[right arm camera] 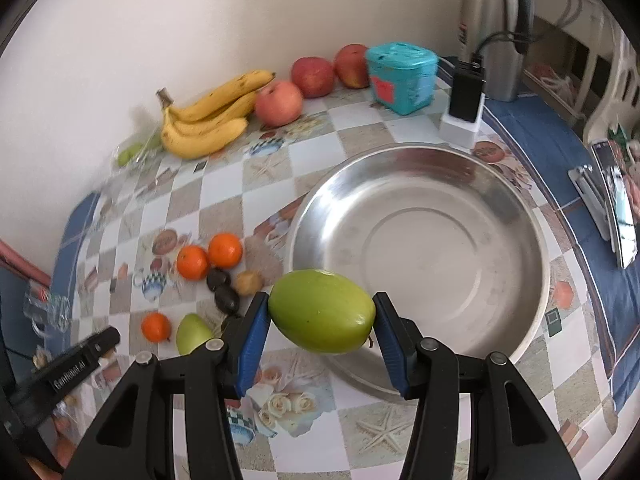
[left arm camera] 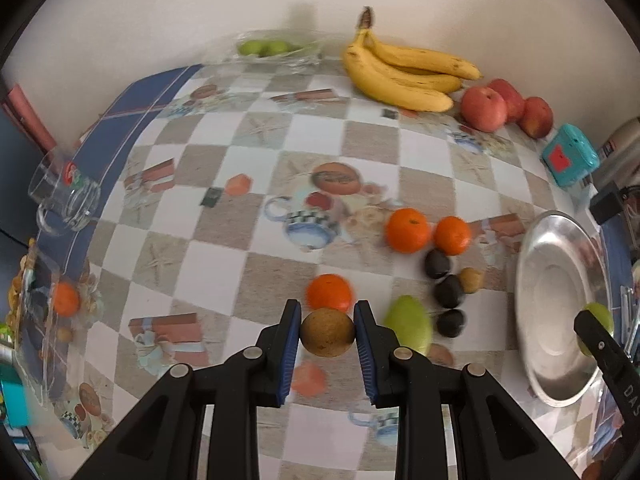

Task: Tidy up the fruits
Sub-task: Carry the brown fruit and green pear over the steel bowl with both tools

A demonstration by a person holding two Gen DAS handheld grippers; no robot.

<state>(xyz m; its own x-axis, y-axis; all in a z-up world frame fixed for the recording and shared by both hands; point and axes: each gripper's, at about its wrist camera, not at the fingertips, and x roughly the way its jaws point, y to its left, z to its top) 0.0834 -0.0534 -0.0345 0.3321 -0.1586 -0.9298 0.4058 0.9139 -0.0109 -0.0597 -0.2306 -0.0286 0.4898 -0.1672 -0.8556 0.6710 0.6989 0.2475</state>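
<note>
Covering table: checkered tablecloth [left arm camera: 256, 152]; cream wall [right arm camera: 120, 20] behind.

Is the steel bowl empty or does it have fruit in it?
Empty: the steel bowl shows only bare metal inside; the green mango is held over its near rim.

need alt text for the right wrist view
The right tongs grip a green mango at the near rim of an empty steel bowl. Left on the checked tablecloth lie tangerines, bananas and apples.
</note>
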